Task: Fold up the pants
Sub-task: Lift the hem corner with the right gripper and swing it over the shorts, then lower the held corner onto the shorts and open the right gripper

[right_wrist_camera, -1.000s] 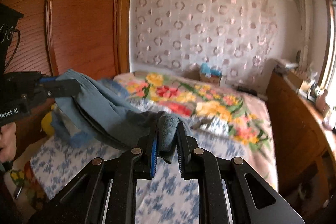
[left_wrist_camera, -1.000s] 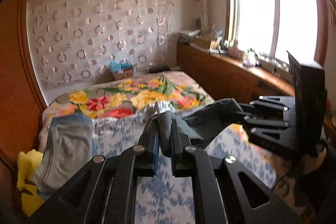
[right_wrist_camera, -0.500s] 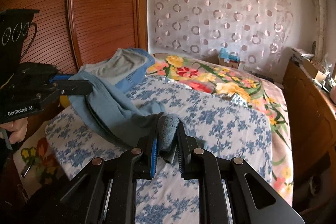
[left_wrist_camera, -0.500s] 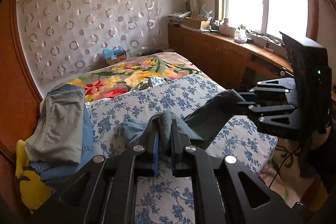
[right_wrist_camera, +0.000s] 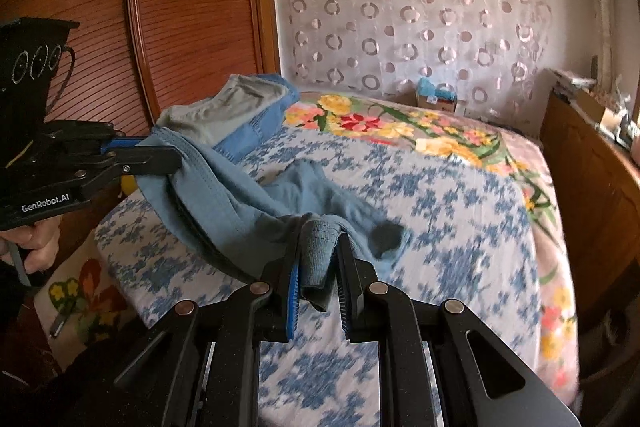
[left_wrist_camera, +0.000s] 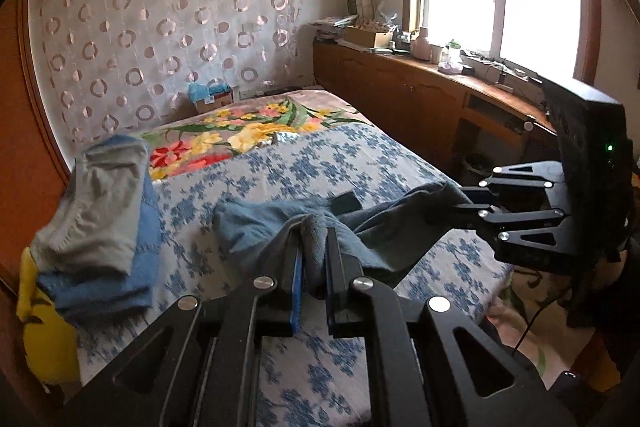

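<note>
The blue-grey pants (left_wrist_camera: pixel 384 223) are held stretched between the two claws, their waistband edge running crosswise from one claw to the other above the near part of the bed (left_wrist_camera: pixel 304 171). The left claw (left_wrist_camera: pixel 314 267) is pressed together on a bunched fold of the pants at one end, and the right claw (right_wrist_camera: pixel 318 259) is pinched on the ribbed band at the other end. The rest of the garment is seen trailing away from both claws, its far part lying on the blue-flowered bedspread (right_wrist_camera: pixel 460 211). The long axis of the pants is thus judged to run forward from the claws toward the head of the bed, with neither hand clearly nearer. A stack of folded clothes (left_wrist_camera: pixel 104 227) is seen near the bed's left edge, well apart from the pants.
</note>
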### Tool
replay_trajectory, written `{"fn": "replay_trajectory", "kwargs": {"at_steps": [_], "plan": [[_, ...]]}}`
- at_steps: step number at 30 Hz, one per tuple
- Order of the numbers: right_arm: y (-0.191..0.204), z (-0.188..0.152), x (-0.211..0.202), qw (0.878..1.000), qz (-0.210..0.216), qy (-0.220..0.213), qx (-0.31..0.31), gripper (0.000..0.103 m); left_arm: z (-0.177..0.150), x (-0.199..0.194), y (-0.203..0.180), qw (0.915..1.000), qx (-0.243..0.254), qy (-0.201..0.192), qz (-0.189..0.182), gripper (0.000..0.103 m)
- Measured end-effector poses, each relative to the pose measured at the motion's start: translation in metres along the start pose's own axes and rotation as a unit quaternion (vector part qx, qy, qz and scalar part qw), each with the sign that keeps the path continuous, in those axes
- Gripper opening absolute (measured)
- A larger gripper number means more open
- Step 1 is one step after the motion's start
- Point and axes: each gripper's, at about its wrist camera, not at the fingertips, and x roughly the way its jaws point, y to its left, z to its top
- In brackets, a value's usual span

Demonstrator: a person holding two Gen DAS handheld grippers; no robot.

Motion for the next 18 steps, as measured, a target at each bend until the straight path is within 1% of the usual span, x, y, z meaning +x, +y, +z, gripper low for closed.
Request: {"fn": "replay_trajectory", "kwargs": {"at_steps": [3, 8, 11, 13, 18], "plan": [[0.005, -0.015, -0.003, 1.000, -0.005, 0.003, 0.006, 0.016, -0.017, -0.003, -0.007, 0.9999, 0.010, -0.002, 0.009, 0.010], [0.007, -0.040, -0.010, 1.000, -0.003, 0.006, 0.029, 0.016, -0.044, -0.006, -0.019, 1.0000, 0.009, 0.000, 0.001, 0.010], [0.005, -0.050, -0.013, 0.999, 0.006, 0.006, 0.052, 0.016, -0.058, -0.008, -0.022, 0.9999, -0.011, 0.004, -0.013, 0.010], [0.005, -0.055, -0.013, 0.998, 0.007, 0.008, 0.056, 0.016, -0.068, -0.010, -0.022, 0.9996, -0.024, 0.004, -0.017, 0.010], [0.009, -0.065, -0.014, 0.998, 0.016, 0.020, 0.063, 0.016, -0.088, -0.015, -0.025, 0.9988, -0.044, 0.009, -0.018, 0.010]]}}
